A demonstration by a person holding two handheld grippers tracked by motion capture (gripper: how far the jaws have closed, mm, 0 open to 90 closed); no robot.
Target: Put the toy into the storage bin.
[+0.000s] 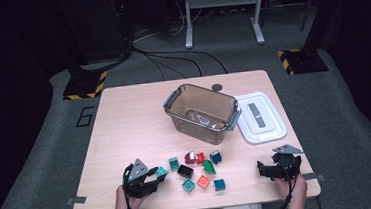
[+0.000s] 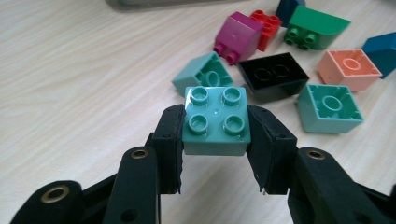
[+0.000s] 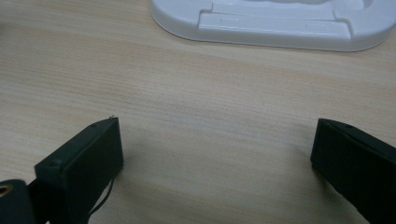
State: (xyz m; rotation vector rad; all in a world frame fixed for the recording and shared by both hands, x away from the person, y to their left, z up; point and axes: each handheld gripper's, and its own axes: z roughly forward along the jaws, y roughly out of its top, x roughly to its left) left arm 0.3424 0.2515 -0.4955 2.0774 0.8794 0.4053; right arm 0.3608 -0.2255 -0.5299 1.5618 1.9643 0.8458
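Left tongs (image 2: 215,140) gripping a teal four-stud brick (image 2: 215,120) above the table (image 2: 84,84), right tongs (image 3: 215,154) wide open near the white lid (image 3: 275,28), holding nothing

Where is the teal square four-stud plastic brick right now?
The teal square brick sits clamped in the left gripper, near the table's front left, left of the black brick.

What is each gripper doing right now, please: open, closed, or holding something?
Left gripper: closed on a teal four-stud block, studs facing the camera.
Right gripper: open wide, nothing between its jaws, over bare table.
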